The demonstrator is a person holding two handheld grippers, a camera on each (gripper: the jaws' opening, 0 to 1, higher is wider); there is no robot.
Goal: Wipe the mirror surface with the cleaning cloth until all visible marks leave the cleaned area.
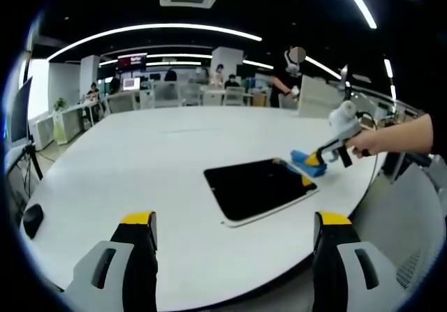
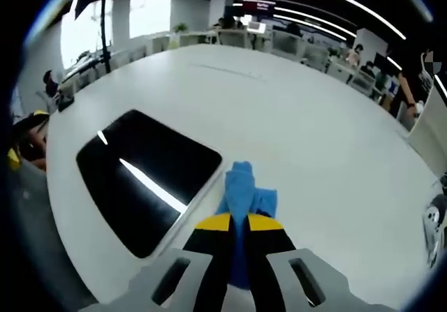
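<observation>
Open office, white desk [image 1: 140, 158]. Mirror [image 2: 143, 176] flat near desk edge. Right claw [image 2: 239, 223] pinching blue cloth [image 2: 246, 197], just beside mirror edge. Left claw [image 1: 234, 221] spread, hovering apart. Wiping seemingly not begun; marks too small to judge.

A dark rectangular mirror [image 1: 260, 188] lies flat on the white table, a crumpled blue cleaning cloth [image 1: 308, 162] touching its two o'clock corner.
</observation>
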